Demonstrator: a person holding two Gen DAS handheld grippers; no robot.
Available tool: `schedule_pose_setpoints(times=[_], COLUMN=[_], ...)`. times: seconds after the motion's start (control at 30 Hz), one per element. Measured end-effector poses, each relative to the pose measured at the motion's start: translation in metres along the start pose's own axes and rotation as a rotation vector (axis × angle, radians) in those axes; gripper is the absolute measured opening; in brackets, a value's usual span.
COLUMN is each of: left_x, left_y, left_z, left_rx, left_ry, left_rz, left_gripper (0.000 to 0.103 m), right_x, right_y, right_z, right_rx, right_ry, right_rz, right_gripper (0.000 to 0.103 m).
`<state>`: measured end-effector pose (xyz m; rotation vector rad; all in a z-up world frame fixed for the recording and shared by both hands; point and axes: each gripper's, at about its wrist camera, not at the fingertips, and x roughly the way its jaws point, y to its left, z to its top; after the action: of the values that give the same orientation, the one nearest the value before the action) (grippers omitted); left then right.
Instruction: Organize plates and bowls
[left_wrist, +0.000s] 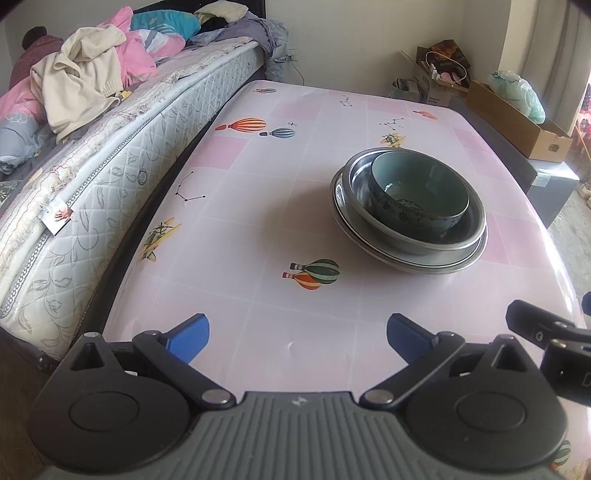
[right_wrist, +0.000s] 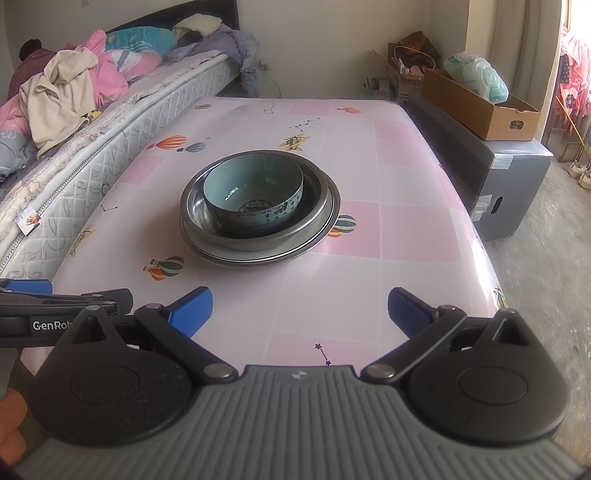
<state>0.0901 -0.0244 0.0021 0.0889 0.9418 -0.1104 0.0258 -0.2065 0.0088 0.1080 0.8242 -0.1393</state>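
A teal ceramic bowl (left_wrist: 419, 197) (right_wrist: 255, 195) sits tilted inside a steel bowl (left_wrist: 472, 236) (right_wrist: 317, 201), which rests on a steel plate (left_wrist: 369, 240) (right_wrist: 221, 254) near the middle of the table. My left gripper (left_wrist: 297, 338) is open near the table's front edge, well short of the stack, with nothing between its blue fingertips. My right gripper (right_wrist: 300, 312) is also open and empty, the stack straight ahead of it. In the left wrist view, the black side of the right gripper (left_wrist: 546, 332) shows at the right edge.
The table (left_wrist: 258, 229) (right_wrist: 406, 221) has a pink cloth with balloon prints. A bed (left_wrist: 110, 155) (right_wrist: 92, 129) with heaped clothes runs along its left side. A cardboard box (right_wrist: 480, 107) on a grey cabinet (right_wrist: 517, 184) and more boxes stand at the right and back.
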Motion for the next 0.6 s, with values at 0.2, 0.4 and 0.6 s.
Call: schedule_pose_setpoints(times=[0.2,0.4,0.6], left_x=[0.0001,0.0000,-0.0001], left_y=[-0.0003,-0.0003,-0.0003], left_z=[-0.0002,-0.0004,-0.0005], left_rx=[-0.001,-0.001,0.000], left_ry=[0.001,0.001,0.002], left_rz=[-0.001,-0.001,-0.001], left_gripper=[0.103,0.103,0.103], right_x=[0.0011,0.0024,0.0026], right_y=[0.0001,-0.0006,-0.0008], right_z=[-0.0002,-0.0005,-0.0012], right_rx=[0.000,0.001,0.002], right_ry=[0.003,0.006,0.010], right_rz=[0.002,0.002,0.003], right_gripper=[0.102,0.102,0.102])
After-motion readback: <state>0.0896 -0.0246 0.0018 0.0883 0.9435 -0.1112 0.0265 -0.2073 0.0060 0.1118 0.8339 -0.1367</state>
